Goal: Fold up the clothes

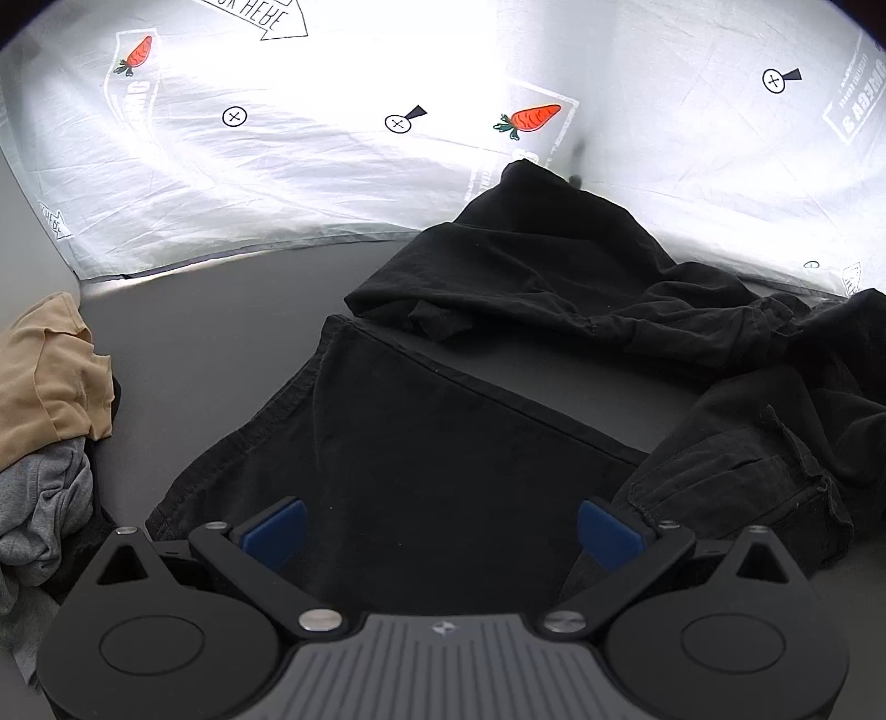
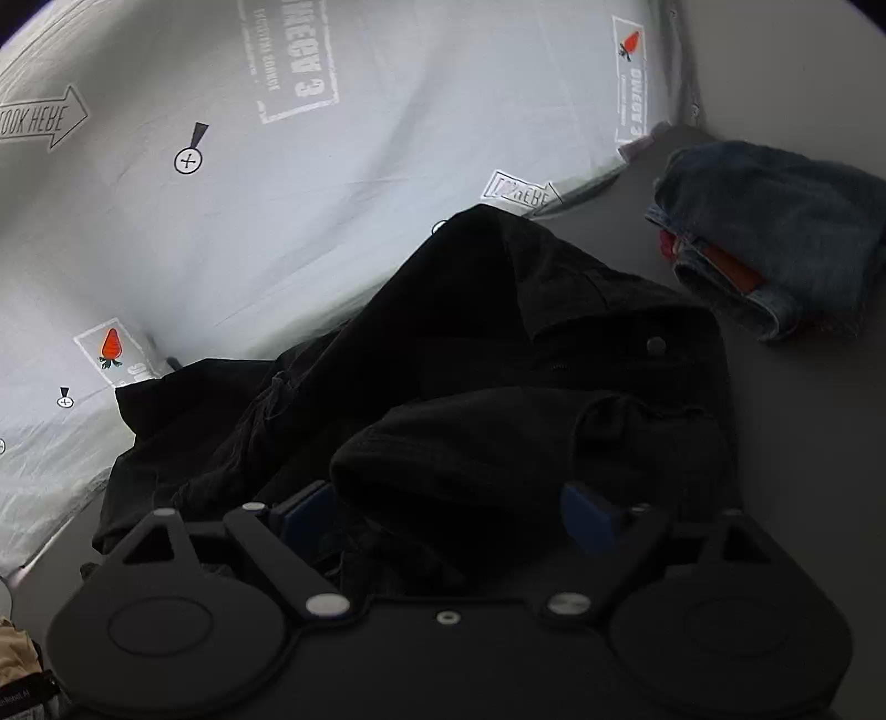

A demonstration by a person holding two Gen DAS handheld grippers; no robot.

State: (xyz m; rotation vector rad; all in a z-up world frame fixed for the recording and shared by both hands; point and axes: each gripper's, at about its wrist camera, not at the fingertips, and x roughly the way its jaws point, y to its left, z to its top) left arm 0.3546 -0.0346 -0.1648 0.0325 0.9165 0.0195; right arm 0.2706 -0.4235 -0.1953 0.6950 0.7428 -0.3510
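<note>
Black trousers (image 1: 443, 443) spread beneath left claw (image 1: 442, 533), jaws apart

The sheet (image 2: 387, 183) carries an arrow sign (image 2: 41, 119) reading "LOOK HERE", a smaller arrow (image 2: 520, 194) ending in "HERE", and a mirrored stamp (image 2: 299, 72) that looks like "OMEGA 3". In the left view another arrow (image 1: 260, 16) shows "HERE" upside down; finer print is unreadable

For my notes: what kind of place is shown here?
Probably a home laundry-folding spot, perhaps beside a bed: a carrot-printed sheet, black trousers spread out, folded jeans set aside.
</note>
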